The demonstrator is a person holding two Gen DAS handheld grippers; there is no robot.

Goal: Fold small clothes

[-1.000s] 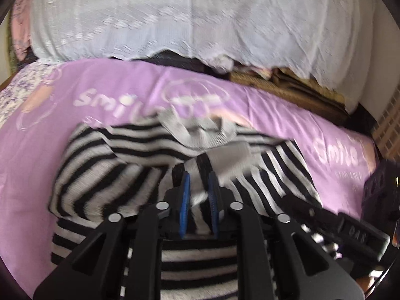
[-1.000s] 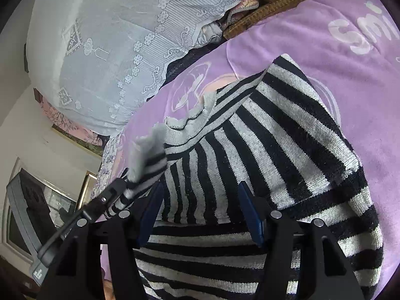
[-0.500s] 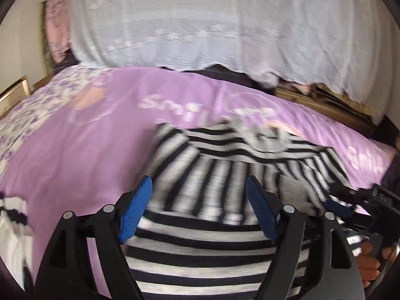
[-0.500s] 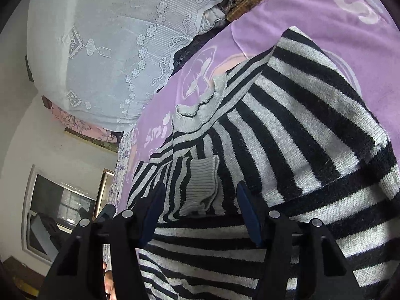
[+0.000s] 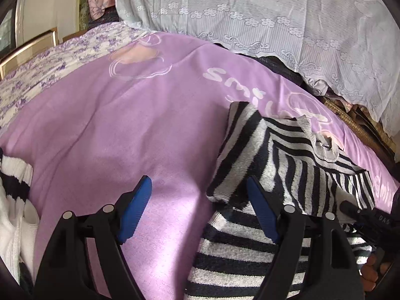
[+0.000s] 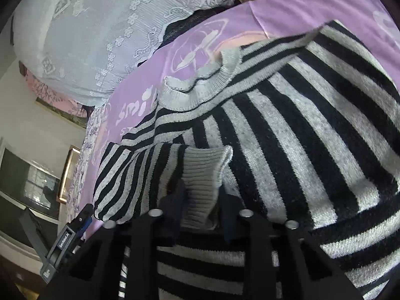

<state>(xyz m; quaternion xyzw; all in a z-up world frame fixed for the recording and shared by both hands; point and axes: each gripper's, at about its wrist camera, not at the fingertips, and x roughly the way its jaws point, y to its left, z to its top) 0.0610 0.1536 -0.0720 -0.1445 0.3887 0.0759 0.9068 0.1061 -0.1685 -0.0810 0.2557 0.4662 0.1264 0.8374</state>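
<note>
Knitwear fills most of what I see: a black-and-grey striped sweater (image 6: 312,135) lies on the purple bedsheet (image 5: 120,130), its fuzzy wool banded in wide stripes on the body and narrow ones on the folded-in sleeve (image 6: 130,175). The ribbed grey cuff (image 6: 202,175) of that sleeve lies across the sweater's chest, and my right gripper (image 6: 200,212) has just been closing on it; the cuff's lower end is pinched between the dark pads, which now stand nearly together. My left gripper (image 5: 197,207) stands wide apart with nothing between its blue rubber pads (image 5: 136,210). One pad hangs over bare sheet, the other over the sweater's folded left edge.

From the left wrist I get what the right cannot show: smooth sheet stretching away with white "smile" lettering (image 5: 235,85) and pale cartoon outlines, a floral lilac cloth (image 5: 62,57) beyond it, and a white garment with dark stripes (image 5: 15,195) bunched at the left rim. At its right rim are fingertips (image 5: 372,272) of the person's hand.

From the right wrist I get the ribbed grey collar (image 6: 200,85) close up, curled and slightly open, plus a dark window (image 6: 32,185) low at the left. Both views share the white lace cover (image 5: 262,17), embroidered with small flowers, draped behind the bed.
</note>
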